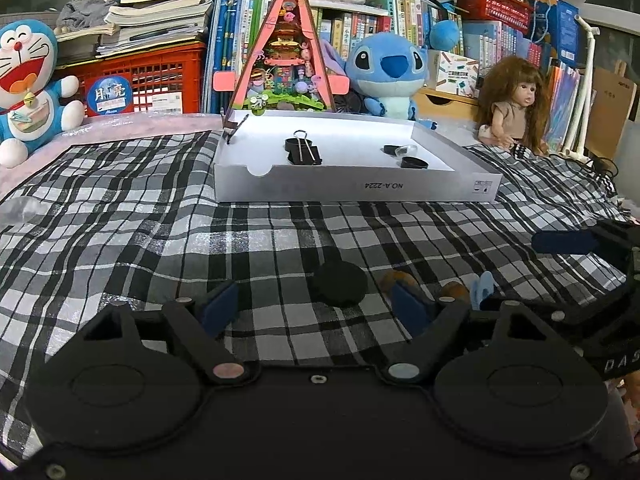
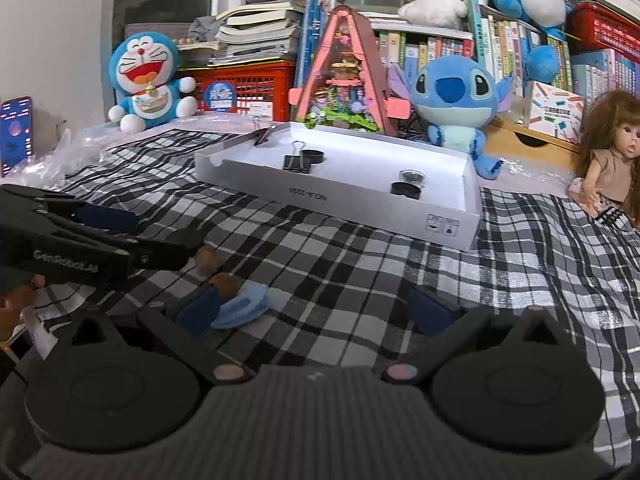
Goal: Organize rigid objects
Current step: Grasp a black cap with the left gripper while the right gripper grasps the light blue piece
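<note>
My left gripper (image 1: 308,304) and right gripper (image 2: 316,310) both gape wide, holding nothing; black disc (image 1: 340,283), two brown nuts (image 2: 218,274) and blue clip (image 2: 242,306) wait on the checked cloth (image 1: 160,220), while the white tray (image 1: 356,190) already holds a binder clip (image 1: 303,151) and small caps (image 1: 408,158).

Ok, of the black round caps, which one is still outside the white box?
The flat black round cap lying on the checked cloth, between the left gripper's fingers; the others already sit in the white cardboard box.

Matte black left gripper (image 1: 316,300) with navy-padded jaws, silver screws, round housings, white lettering, perhaps "GenRobot.AI".
</note>
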